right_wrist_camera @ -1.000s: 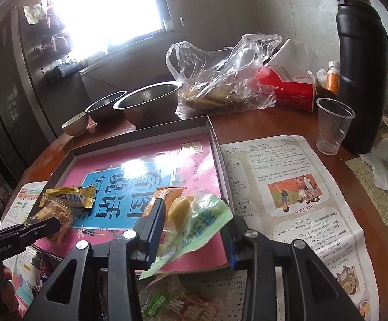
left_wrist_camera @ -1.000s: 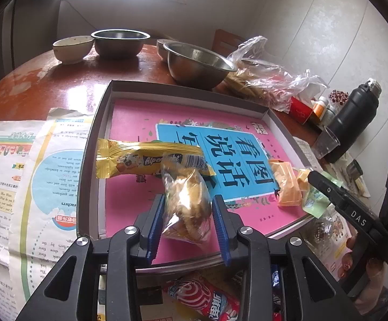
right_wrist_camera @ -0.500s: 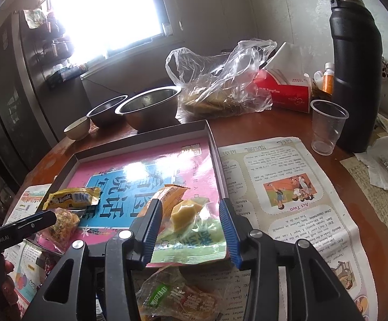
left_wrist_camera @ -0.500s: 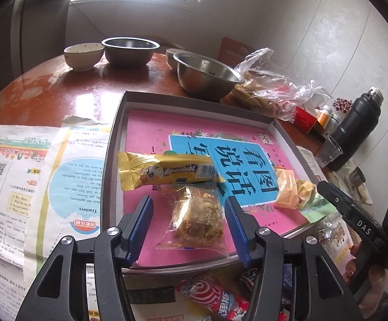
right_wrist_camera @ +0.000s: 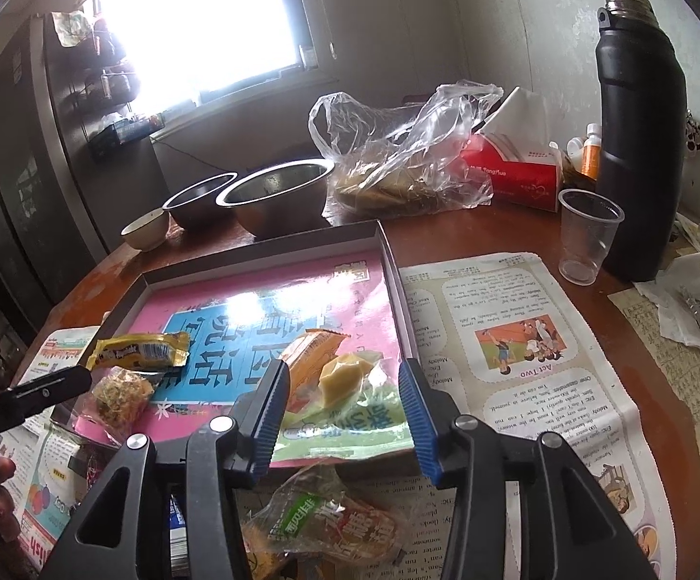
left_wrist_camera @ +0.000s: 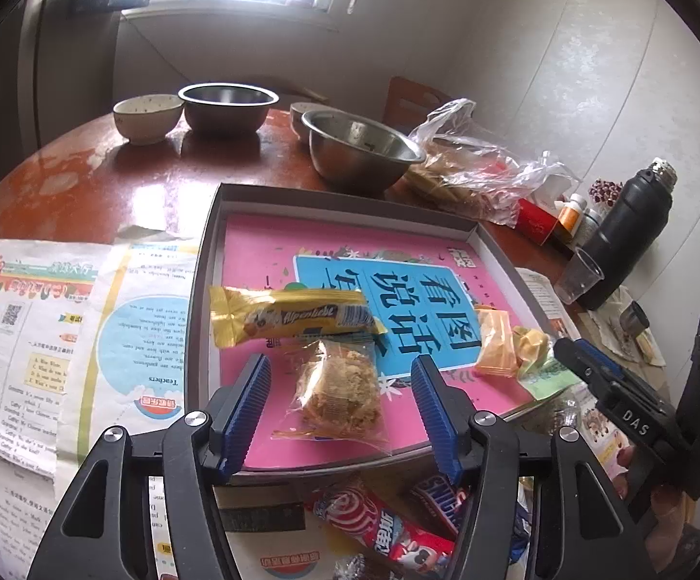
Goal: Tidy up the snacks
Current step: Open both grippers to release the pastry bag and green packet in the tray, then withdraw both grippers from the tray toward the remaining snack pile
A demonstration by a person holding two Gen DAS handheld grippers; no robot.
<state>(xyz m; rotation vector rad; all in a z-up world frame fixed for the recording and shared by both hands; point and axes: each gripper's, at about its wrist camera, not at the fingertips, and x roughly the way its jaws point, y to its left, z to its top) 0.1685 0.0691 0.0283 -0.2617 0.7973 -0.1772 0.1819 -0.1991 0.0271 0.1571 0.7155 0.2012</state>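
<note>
A: Nearest the left hand-held gripper point(left_wrist_camera: 340, 406)?
B: Its ribbed blue pads stand wide apart, holding nothing. Below them, off the tray, a glossy red-and-white wrapper point(left_wrist_camera: 378, 522) lies on printed paper.

A: And between the pads?
B: A clear crinkly packet with a crumbly golden cake point(left_wrist_camera: 337, 394) lies flat on the tray's pink floor, touching neither pad. Just beyond it lies a long shiny yellow candy bar point(left_wrist_camera: 292, 316), its near edge overlapping the packet's top.

A: The right hand-held gripper point(right_wrist_camera: 345, 411)?
B: Also spread wide and empty. A crumpled green-labelled bag point(right_wrist_camera: 330, 522) lies under it outside the tray. Between the pads, a flat green-and-clear pouch point(right_wrist_camera: 350, 423) rests at the tray's near edge, with a pale yellow wrapped lump point(right_wrist_camera: 342, 377) and an orange packet point(right_wrist_camera: 308, 350) on its far side.

A: The tray?
B: A shallow grey cardboard box lid point(left_wrist_camera: 345, 203), rectangular, lined with a glossy pink and blue sheet.

A: Farther back?
B: On the reddish round worktop point(left_wrist_camera: 84, 183): newspaper point(right_wrist_camera: 509, 338) beside the tray, steel bowls point(left_wrist_camera: 359, 152), a wrinkled plastic bag point(right_wrist_camera: 407, 145), a clear cup point(right_wrist_camera: 586, 237) and a matte black flask point(right_wrist_camera: 639, 135).
</note>
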